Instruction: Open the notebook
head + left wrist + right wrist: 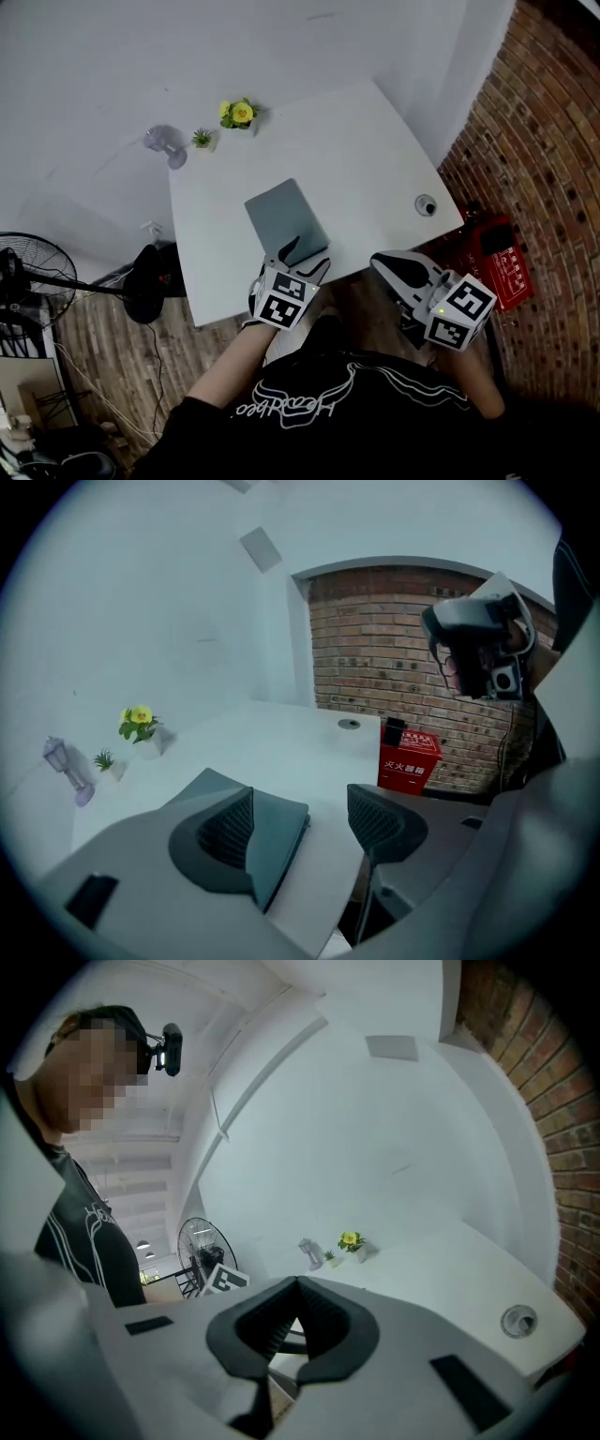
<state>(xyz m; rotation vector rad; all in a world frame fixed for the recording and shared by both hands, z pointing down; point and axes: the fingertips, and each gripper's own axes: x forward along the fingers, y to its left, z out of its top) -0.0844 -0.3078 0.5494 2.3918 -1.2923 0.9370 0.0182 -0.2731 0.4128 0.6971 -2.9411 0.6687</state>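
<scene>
head view shows the grey notebook [286, 220] lying shut on the white desk [375, 159], near the front edge and a bit left of the middle, its cover flat. the left claw [302, 258] hangs over the notebook's near end. in the left gripper view its jaws stand wide apart with nothing held, the notebook's [281, 817] near corner and right edge show between them, and one pad [230, 832] sits in front of the cover. whether that pad touches the cover i cannot tell. the right claw [384, 262] is off the desk, just in front of its near edge and well apart from the notebook. the right gripper view shows its jaws closed tip to tip on nothing. a yellow flower [239, 114] stands at the far edge of the desk, clear of the work

by my reading the opening has not begun: no page shows and no edge is lifted. what is left is nearly everything: catch the cover's free edge, lift it and fold it over, likely with the other claw steadying the book
</scene>
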